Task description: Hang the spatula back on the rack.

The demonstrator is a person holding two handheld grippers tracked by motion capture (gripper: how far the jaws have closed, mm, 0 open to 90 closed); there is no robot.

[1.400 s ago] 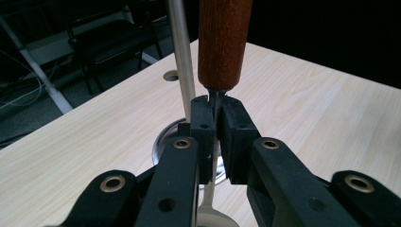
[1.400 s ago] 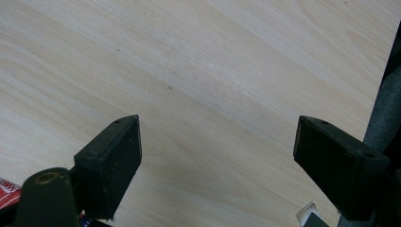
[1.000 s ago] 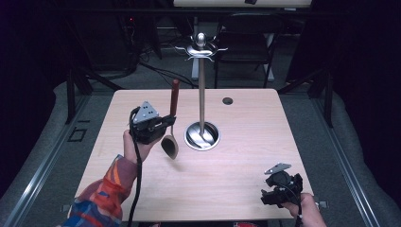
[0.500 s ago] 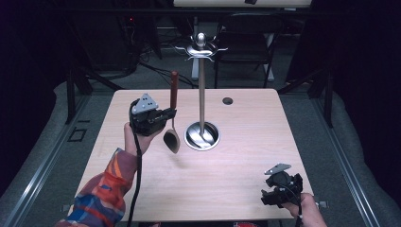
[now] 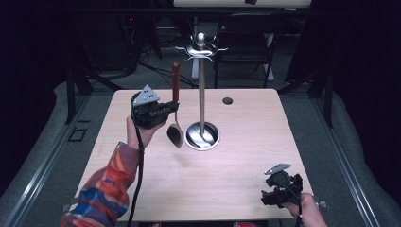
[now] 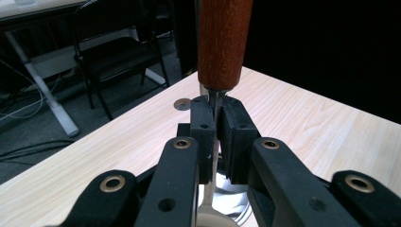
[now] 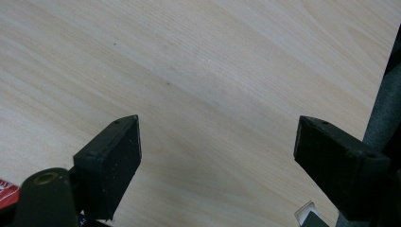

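Observation:
My left gripper [image 5: 171,109] is shut on the thin metal neck of a spoon [image 5: 175,104], held upright above the table. The spoon's red-brown wooden handle [image 6: 222,42] points up and its bowl [image 5: 175,135] hangs down. In the left gripper view the pads [image 6: 204,130] pinch the metal neck just under the handle. A metal stand [image 5: 202,90] with a round shiny base [image 5: 202,137] and hooked arms at its top rises just right of the spoon. My right gripper [image 5: 274,189] rests at the table's front right, open; its jaws hold nothing over bare wood [image 7: 208,94].
The light wooden table [image 5: 246,156] has a small round hole [image 5: 227,100] near its far edge. A chair [image 6: 118,52] and desk legs stand beyond the table in the dark. Grey floor and metal rails [image 5: 47,156] run along both sides.
The left gripper has carried the spoon a little up and to the right, closer to the stand. The right gripper has not moved.

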